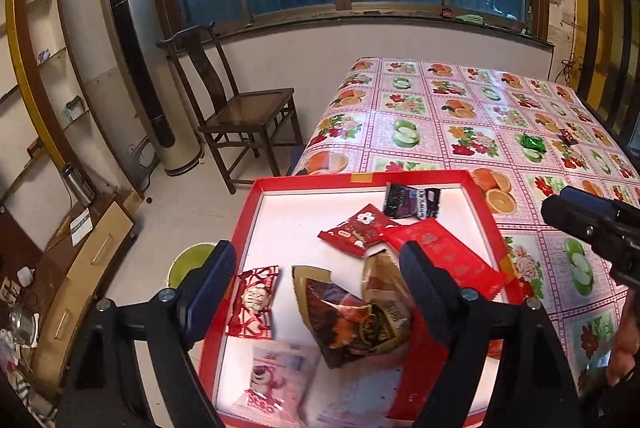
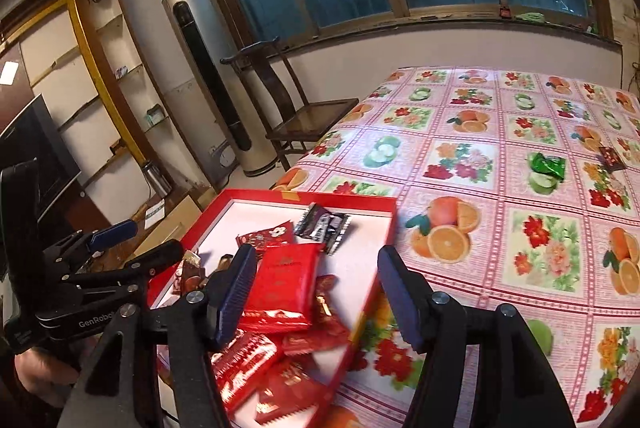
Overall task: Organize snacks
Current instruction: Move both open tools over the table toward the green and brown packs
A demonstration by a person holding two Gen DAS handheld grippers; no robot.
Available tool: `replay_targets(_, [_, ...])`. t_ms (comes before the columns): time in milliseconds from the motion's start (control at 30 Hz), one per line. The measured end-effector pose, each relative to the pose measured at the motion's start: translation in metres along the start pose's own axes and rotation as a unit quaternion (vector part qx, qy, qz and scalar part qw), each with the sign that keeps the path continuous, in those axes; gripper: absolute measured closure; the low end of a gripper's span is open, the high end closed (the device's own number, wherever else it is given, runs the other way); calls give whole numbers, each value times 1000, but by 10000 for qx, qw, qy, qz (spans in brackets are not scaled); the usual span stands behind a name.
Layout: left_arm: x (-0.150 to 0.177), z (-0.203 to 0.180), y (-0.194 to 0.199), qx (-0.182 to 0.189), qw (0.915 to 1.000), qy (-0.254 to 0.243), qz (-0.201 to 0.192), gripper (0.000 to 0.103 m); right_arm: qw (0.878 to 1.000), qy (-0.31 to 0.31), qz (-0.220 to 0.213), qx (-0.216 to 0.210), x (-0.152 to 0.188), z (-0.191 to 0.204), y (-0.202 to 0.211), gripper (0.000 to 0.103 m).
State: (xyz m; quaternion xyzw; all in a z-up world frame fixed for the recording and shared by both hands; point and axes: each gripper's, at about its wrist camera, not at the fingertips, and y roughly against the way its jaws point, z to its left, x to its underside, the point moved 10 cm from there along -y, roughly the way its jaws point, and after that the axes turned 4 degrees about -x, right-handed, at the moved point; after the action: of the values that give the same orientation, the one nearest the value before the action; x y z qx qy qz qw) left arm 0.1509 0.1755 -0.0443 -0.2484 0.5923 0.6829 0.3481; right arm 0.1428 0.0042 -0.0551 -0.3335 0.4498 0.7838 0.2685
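both claws spread, empty: left gripper [image 1: 316, 292] and right gripper [image 2: 316, 292] over red tray [image 1: 360, 179] of snacks; green candy [image 2: 547, 163] on table [image 2: 480, 147].

Our left tongs [image 1: 316, 278] and right tongs [image 2: 318, 288] are black frames with silver screws and ribbed dark-blue pads [image 2: 236, 292]. White "GenRobot" lettering marks one body; bare skin shows on our hand [image 1: 624, 352].
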Motion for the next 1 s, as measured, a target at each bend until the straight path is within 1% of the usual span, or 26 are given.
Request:
replay_targets(67, [-3,-20,16,95,9998,-129,-151,17,9999,-72,-110,106,1,-27,22,36])
replay_targets(167, [-9,-58,38,245,9986,-280,-370,11,9983,-92,-215,529,8,-76,56,36])
replay_targets(267, [-19,-106,51,486,9970,-382,-467,6,9952,-241,-151,931,19,-130,87,36])
replay_targets(333, [-25,-141,53,644,9961,-407,-446,6,9918,-417,-165,1195,26,-167,110,36])
replay_targets(433, [-30,-198,47,915,9940,-508,-306,6,9876,-651,-184,1418,32,-210,140,36])
replay_targets(567, [-32,-273,35,1202,9907,-636,-93,6,9825,-712,-279,1696,35,-249,179,36])
replay_targets(667, [-37,-317,30,1379,9878,-721,-18,6,9789,-772,-321,1863,32,-275,200,36])
replay_targets(767, [-53,-345,21,1461,9868,-698,77,6,9749,-850,-307,2033,23,-300,210,36])
replay_targets(833, [-70,-354,15,1490,9867,-639,118,6,9716,-962,-279,2146,12,-318,210,36])
replay_targets(900, [-90,-353,7,1450,9872,-643,167,6,9706,-1025,-235,2166,-4,-334,203,36])
replay_targets(1000, [-123,-343,-13,1190,9900,-704,265,6,9698,-1178,-153,2131,-34,-361,190,36])
